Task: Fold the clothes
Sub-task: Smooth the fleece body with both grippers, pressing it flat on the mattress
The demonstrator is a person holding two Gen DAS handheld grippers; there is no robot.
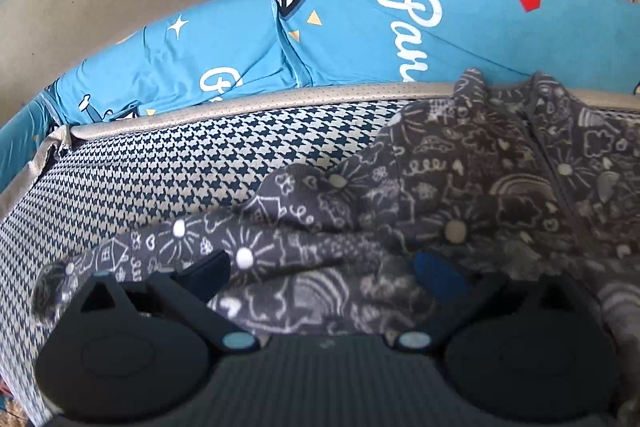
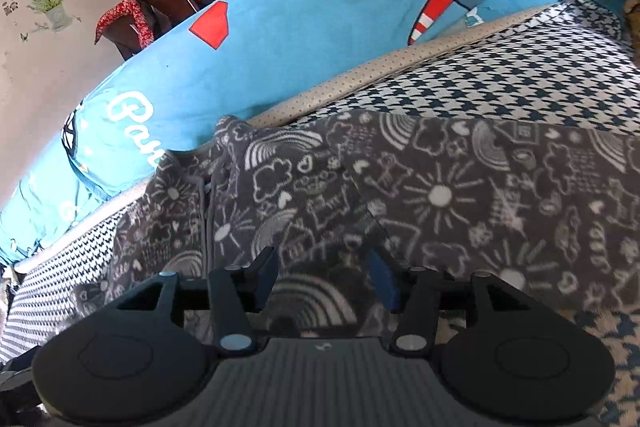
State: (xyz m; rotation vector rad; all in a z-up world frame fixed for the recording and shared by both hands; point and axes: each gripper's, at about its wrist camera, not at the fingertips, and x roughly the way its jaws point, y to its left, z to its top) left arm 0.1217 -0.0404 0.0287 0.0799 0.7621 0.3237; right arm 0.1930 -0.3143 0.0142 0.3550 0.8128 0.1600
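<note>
**Grey doodle-print garment spread on the houndstooth cushion, both grippers over it**

In the left wrist view, the navy-and-cream houndstooth cushion (image 1: 168, 163) fills the left side, edged by a beige perforated trim (image 1: 256, 103). Behind the trim lies a bright blue printed bedcover with white script lettering (image 1: 360, 39). The dark grey fleece garment with white doodle print (image 1: 460, 179) covers the right and lower part of the cushion, its top edge reaching over the trim. A bunched fold of it runs across the bottom, directly in front of the left gripper (image 1: 320, 275). The gripper's jaws stand wide apart; the fabric lies between and beneath them, but whether the pads press it cannot be told, as the right finger is blurred.

In the right wrist view, the same garment (image 2: 440, 195) lies fairly flat, a zip line running down its left portion. The right gripper (image 2: 324, 279) hovers over the garment's near edge with jaws spread about half way, nothing pinched; its blue-padded fingers (image 2: 384, 279) flank a rainbow motif. Houndstooth cushion (image 2: 520, 79) shows to the right.
</note>
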